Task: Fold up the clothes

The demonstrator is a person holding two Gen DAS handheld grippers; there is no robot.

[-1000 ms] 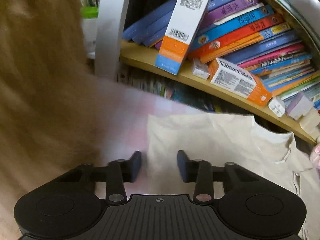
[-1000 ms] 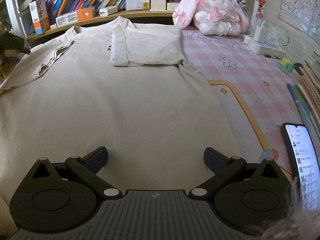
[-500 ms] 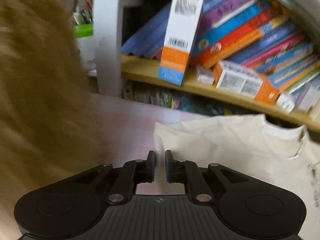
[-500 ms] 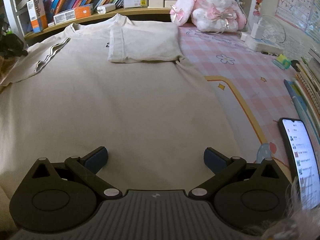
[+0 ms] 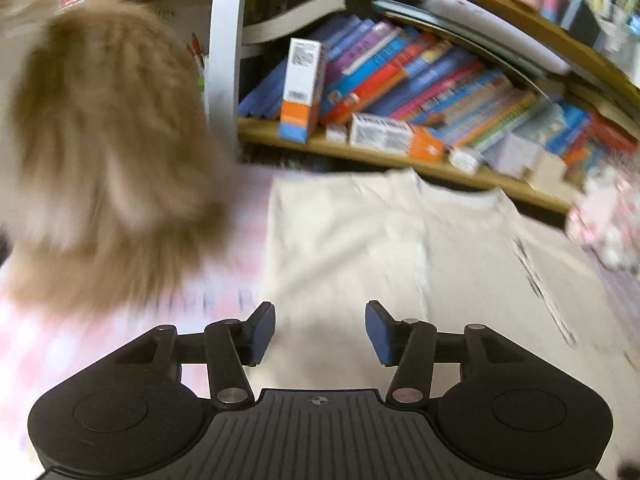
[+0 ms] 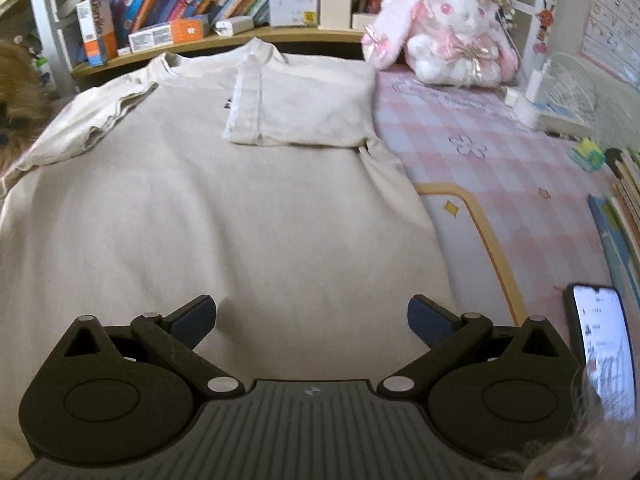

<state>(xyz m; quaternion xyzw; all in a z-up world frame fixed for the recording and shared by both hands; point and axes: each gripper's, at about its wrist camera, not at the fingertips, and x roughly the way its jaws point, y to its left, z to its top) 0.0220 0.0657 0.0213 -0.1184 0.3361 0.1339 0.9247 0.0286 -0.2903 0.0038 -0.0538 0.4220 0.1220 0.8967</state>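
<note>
A cream T-shirt [image 6: 200,200] lies flat on a pink checked mat [image 6: 500,168], collar toward the bookshelf. Its right sleeve [image 6: 308,112] is folded over the chest, and its left sleeve [image 6: 92,120] is folded inward. My left gripper [image 5: 320,330] hovers over the shirt's shoulder area [image 5: 352,240]. Its jaws are opening and nothing is between them. In the right wrist view, my right gripper [image 6: 312,312] stands wide open above the shirt's lower half, holding nothing.
A bookshelf [image 5: 400,156] with books and boxes runs along the far edge. A brown furry mass [image 5: 100,160] fills the left side. A pink plush bunny [image 6: 448,36] sits at the back right. A lit phone [image 6: 600,340] and stacked books [image 6: 624,200] lie to the right.
The left gripper's jaws closed almost fully, then spread again. The left hand drew back from the shelf, so more of the shirt shows. The right gripper hardly moved.
</note>
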